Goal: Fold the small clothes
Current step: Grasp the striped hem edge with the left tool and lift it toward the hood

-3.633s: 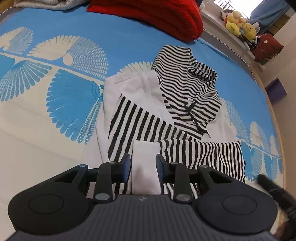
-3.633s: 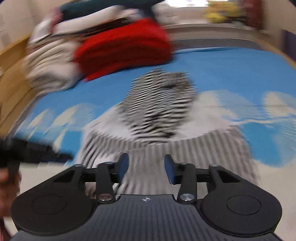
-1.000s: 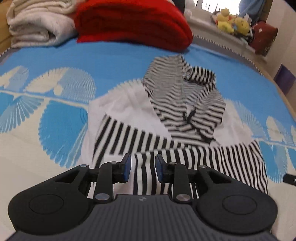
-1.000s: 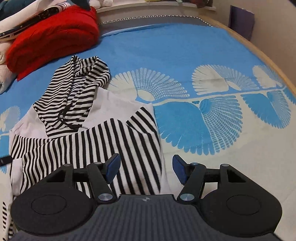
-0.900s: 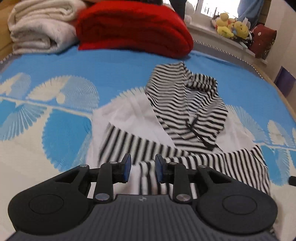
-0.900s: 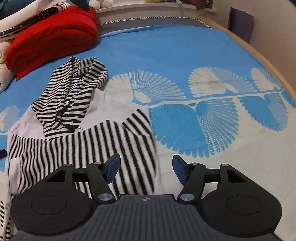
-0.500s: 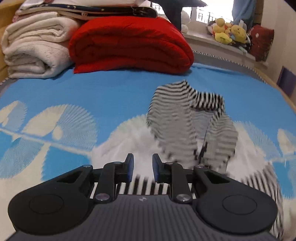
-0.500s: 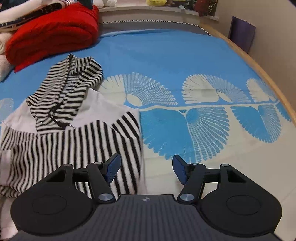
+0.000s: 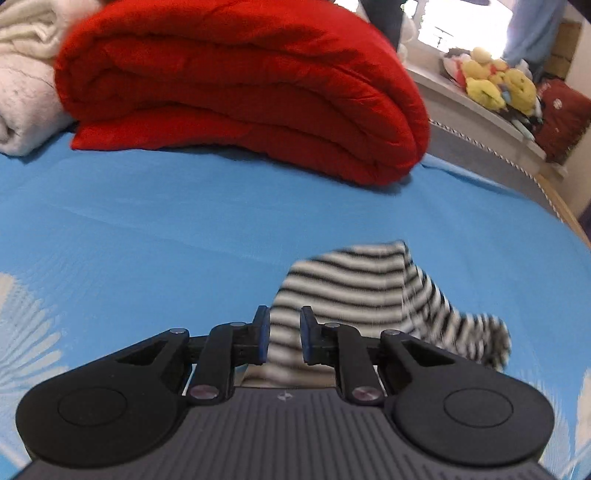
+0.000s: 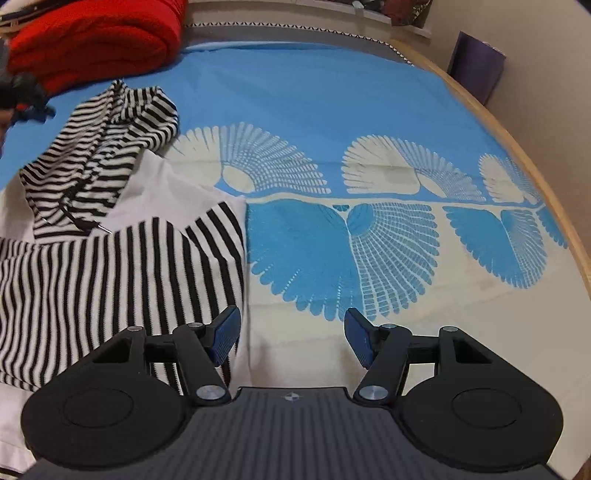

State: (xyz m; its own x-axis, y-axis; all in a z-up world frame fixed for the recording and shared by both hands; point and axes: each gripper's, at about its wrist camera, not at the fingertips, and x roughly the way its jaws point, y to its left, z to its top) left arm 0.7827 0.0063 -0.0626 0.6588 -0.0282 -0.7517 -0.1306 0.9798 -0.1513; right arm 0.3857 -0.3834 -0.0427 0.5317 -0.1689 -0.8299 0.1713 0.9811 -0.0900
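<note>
A: Biggest first?
B: Blue bedsheet, red quilt folded at its head.
A: Garment?
B: Striped hoodie on sheet, left side.
A: Grippers?
B: Left gripper narrow over blurred hood; grip unclear. Right gripper spread, beside hoodie's edge.

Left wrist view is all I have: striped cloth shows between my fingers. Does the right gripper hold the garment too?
Observer: No. The right gripper is open; between its fingers there is only sheet.
Operator: How does the garment lie?
Observer: The striped hoodie lies flat, striped sleeves folded across the white body, hood toward the red blanket.
Operator: What is to its right?
Observer: Patterned sheet up to the wooden bed edge; a purple box stands beyond.
</note>
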